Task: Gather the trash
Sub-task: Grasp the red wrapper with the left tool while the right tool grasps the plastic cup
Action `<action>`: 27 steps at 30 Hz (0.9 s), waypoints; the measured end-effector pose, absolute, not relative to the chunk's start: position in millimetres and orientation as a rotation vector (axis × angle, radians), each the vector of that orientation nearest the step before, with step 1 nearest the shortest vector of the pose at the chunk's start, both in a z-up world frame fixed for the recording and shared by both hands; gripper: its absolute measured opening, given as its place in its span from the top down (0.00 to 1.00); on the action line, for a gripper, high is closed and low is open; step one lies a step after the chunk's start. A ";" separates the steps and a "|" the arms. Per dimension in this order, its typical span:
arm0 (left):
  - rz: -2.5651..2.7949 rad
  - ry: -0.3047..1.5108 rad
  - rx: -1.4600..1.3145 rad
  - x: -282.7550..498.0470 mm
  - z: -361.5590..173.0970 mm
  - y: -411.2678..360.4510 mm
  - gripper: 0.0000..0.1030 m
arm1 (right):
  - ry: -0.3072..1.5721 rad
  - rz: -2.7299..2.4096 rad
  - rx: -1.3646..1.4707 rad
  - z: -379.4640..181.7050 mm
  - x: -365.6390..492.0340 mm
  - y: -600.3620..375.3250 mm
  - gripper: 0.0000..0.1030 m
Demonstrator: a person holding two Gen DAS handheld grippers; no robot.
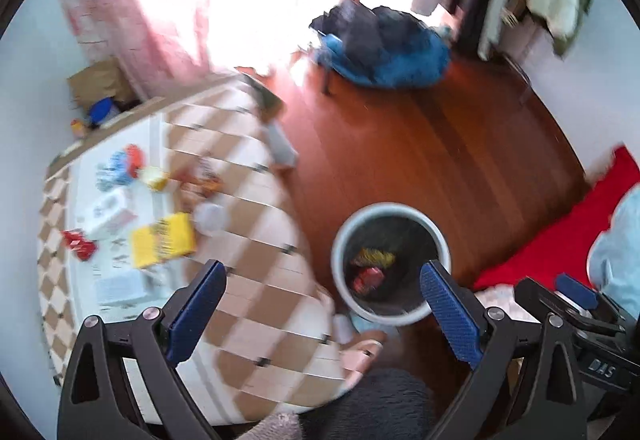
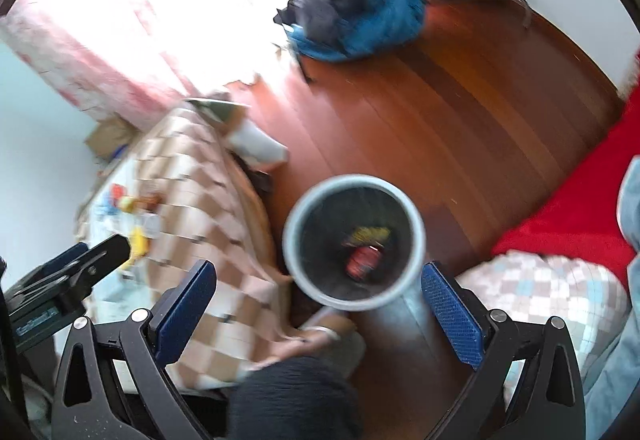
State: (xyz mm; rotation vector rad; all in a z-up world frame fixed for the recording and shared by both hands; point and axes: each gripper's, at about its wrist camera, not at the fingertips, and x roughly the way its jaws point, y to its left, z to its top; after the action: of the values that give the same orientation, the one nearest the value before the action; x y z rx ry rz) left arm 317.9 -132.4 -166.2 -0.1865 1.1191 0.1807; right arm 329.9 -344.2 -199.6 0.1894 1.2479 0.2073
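The job looks partly done: the round bin (image 1: 391, 263) with its pale rim and dark lining stands on the wooden floor (image 1: 420, 143) just beside the desk (image 1: 256, 240), and two pieces already lie at its bottom, a yellow wrapper (image 1: 374, 257) and a red packet (image 1: 366, 277) just below it, both too blurred to read. Plenty is left, by the look of it: on the white sheet across the checkered cloth lie a large yellow packet (image 1: 163, 240), a small red wrapper (image 1: 79, 244), a white box (image 1: 105, 208), a clear round lid or cup (image 1: 209, 217), a brownish snack bag (image 1: 199, 181), a small yellow piece (image 1: 154, 179) and a blue, white and red cluster (image 1: 120, 165) at the far end. Which of these count as trash I cannot say for certain, but most look like empty packaging. The left claw (image 1: 322, 288) hangs above the gap between desk and bin with its blue pads spread wide and nothing between them; the right claw (image 2: 318, 290) sits over the bin's near rim, likewise spread and empty. Both views are smeared, so small details are lost. I judge the next piece would come from the near end of the desk, the large yellow packet being the closest to the bin
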 end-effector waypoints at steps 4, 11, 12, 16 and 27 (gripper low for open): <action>0.309 1.091 -0.228 299.0 -160.6 -66.6 0.04 | 1.245 0.311 0.164 -183.0 336.2 -283.0 0.00; 0.566 1.123 -0.358 253.3 -199.2 78.7 0.04 | 1.327 0.458 0.150 -225.2 358.7 -146.2 0.00; 0.592 1.127 -0.369 248.2 -205.9 94.9 0.04 | 1.340 0.466 0.146 -234.8 362.0 -133.0 0.01; 0.673 1.136 -0.422 231.6 -238.4 157.3 0.04 | 1.415 0.486 0.140 -281.2 379.8 -72.9 0.22; 0.656 1.214 -0.510 252.3 -317.1 230.0 0.07 | 1.493 0.411 0.084 -358.5 405.2 -13.3 0.46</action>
State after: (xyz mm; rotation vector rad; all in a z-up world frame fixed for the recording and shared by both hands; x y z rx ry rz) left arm 252.3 230.0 -317.1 -0.5102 1.2136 0.6557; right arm 405.2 -13.3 -358.5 0.0841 1.4927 0.4109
